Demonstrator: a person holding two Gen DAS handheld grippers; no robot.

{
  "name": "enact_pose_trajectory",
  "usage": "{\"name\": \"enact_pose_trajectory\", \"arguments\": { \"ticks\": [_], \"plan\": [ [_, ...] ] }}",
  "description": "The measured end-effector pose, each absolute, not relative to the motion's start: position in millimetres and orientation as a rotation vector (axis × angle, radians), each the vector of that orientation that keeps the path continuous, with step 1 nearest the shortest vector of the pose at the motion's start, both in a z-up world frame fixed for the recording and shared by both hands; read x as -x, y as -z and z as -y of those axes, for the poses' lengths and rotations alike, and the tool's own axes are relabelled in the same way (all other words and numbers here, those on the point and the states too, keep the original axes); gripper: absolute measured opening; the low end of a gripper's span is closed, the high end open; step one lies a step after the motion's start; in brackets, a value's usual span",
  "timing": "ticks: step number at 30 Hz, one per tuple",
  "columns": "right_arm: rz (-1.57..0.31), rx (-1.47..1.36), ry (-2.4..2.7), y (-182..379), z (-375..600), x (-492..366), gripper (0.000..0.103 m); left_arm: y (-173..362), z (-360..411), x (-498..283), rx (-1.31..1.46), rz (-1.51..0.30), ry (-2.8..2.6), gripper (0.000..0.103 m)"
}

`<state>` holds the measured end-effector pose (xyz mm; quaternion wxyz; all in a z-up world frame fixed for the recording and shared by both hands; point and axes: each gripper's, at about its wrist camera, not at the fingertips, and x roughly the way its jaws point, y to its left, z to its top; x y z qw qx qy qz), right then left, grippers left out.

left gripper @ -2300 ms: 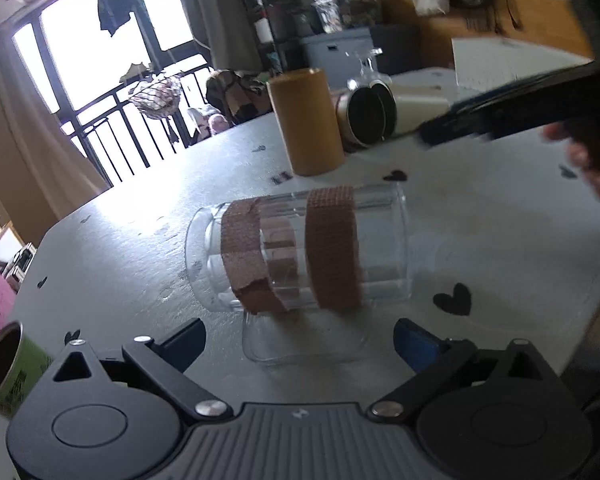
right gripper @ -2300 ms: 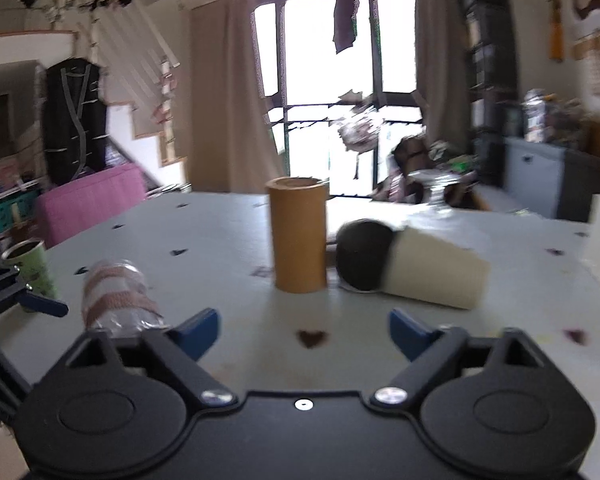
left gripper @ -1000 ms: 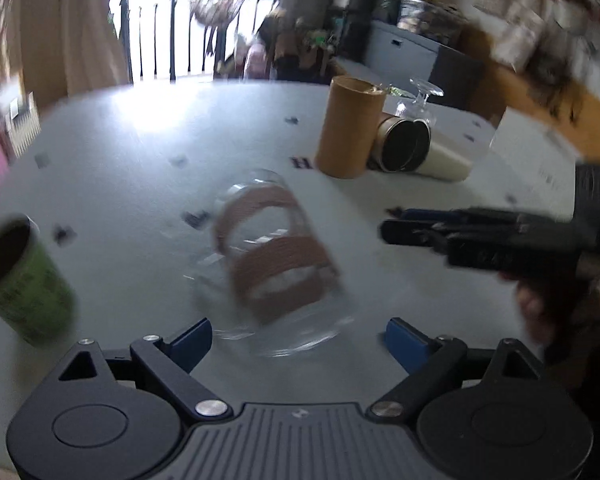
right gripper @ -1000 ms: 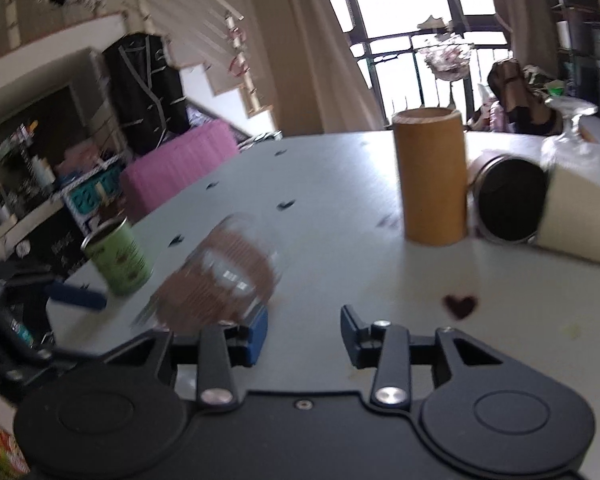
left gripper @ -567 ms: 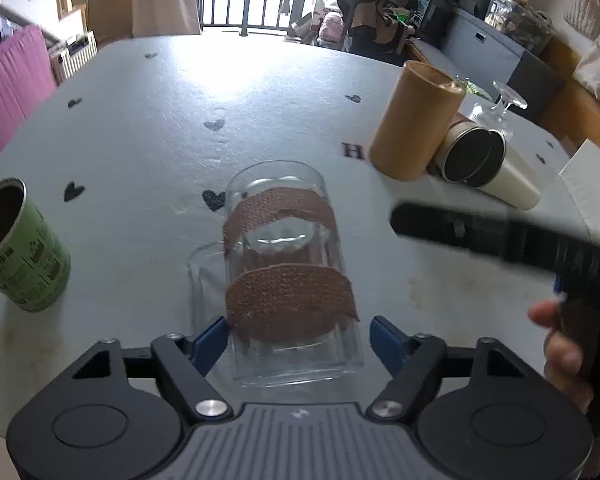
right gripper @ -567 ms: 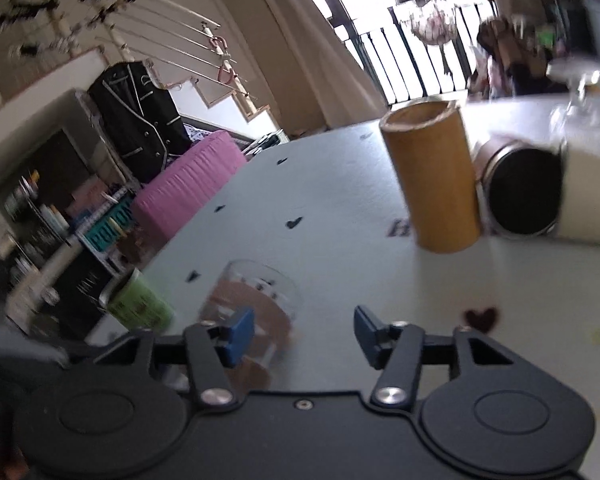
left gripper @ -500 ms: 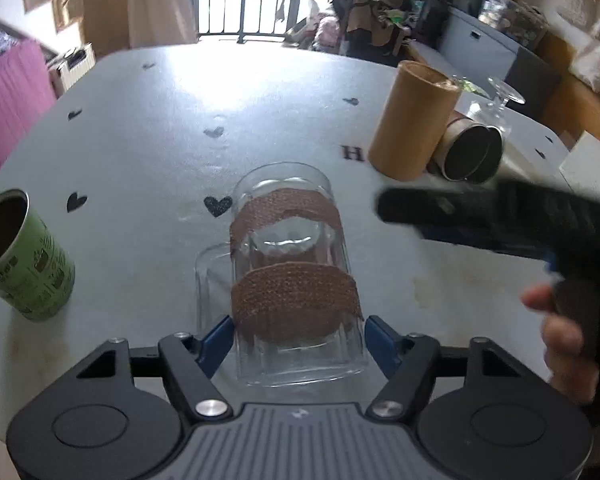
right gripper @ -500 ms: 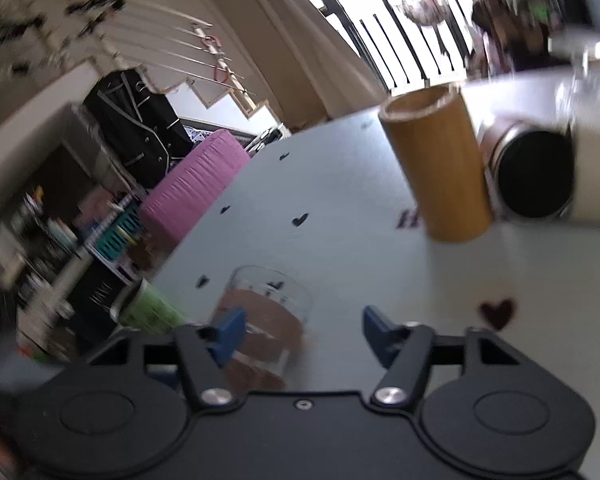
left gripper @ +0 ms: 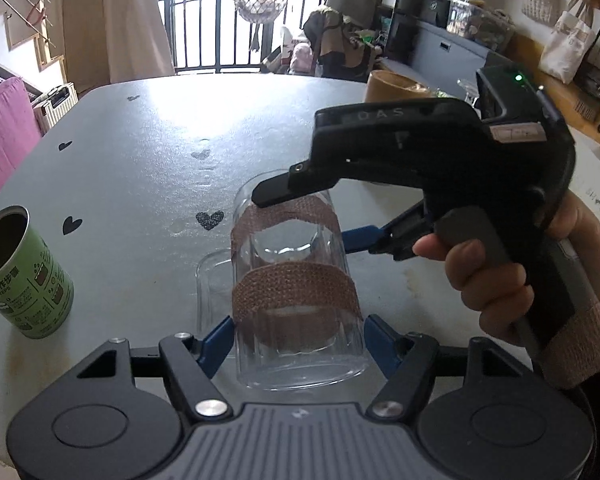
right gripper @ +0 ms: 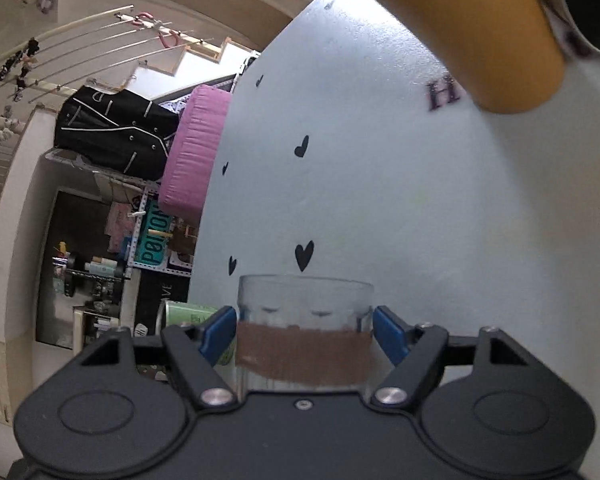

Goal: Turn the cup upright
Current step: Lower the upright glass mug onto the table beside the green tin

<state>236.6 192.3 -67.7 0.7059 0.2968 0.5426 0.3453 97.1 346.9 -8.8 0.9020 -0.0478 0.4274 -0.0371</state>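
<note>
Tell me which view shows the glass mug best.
The left wrist view: the glass mug lies on its side on the table, both brown bands and its handle visible, between both grippers' jaws. The right wrist view shows only one end and one band, rolled sideways.

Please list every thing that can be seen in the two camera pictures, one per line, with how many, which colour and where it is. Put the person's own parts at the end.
glass mug: 1, clear with two brown tape bands, lying on its side on the table between both claws
table: 1, pale grey with black heart marks, under everything
tin can: 1, green, upright, open top, at the table's left edge
cardboard tube: 1, tan, standing on the far part of the table
metal-rimmed cup: 1, dark inside, right beside the tube, mostly cut off
pink cushion: 1, pink, beyond the table edge
left claw: 1, black with blue pads, around the mug's near end
right claw: 1, black with blue pads, around the mug's far end
right hand: 1, on the right claw's handle
</note>
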Motion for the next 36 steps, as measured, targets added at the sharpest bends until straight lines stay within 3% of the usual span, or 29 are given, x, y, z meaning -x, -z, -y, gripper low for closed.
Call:
{"name": "enact_pose_trajectory", "arguments": {
  "ticks": [13,26,36],
  "plan": [
    [-0.680,-0.059,-0.896,-29,-245,-133,0.074,44,-370,-44,0.002,-0.597,0.032,0.068],
    [-0.499,0.278,-0.824,-34,-319,-83,0.074,70,-440,-48,0.094,-0.569,-0.045,0.068],
    [-0.498,0.280,-0.786,-36,-359,-101,0.074,72,-473,-56,0.239,-0.545,-0.126,0.068]
  ]
}}
